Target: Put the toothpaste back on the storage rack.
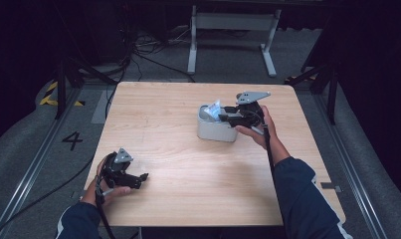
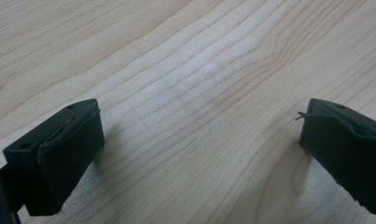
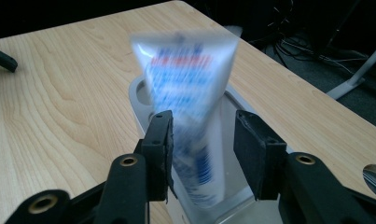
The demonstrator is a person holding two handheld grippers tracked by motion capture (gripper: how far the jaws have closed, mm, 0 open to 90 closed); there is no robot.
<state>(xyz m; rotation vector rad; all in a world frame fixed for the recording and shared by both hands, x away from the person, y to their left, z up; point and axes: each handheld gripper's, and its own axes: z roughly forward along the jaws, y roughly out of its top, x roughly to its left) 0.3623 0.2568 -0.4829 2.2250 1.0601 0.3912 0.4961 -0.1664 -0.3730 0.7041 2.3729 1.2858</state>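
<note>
A white tube with blue and red print (image 3: 190, 79) stands tilted in a grey open container (image 3: 138, 95), its lower end inside; it is blurred. My right gripper (image 3: 202, 122) straddles the tube, open, with a gap on the right jaw's side. From above, the tube (image 1: 214, 109) pokes out of the container (image 1: 215, 132) at the table's right middle, with the right gripper (image 1: 227, 115) just beside it. My left gripper (image 1: 141, 179) rests low near the front left edge. Its jaws stand wide open over bare wood (image 2: 199, 121), holding nothing.
The wooden table (image 1: 188, 164) is bare around the container. Beyond its far edge stand a white table frame (image 1: 233, 30) and loose cables (image 1: 143, 50) on the grey floor. Dark stands flank both sides.
</note>
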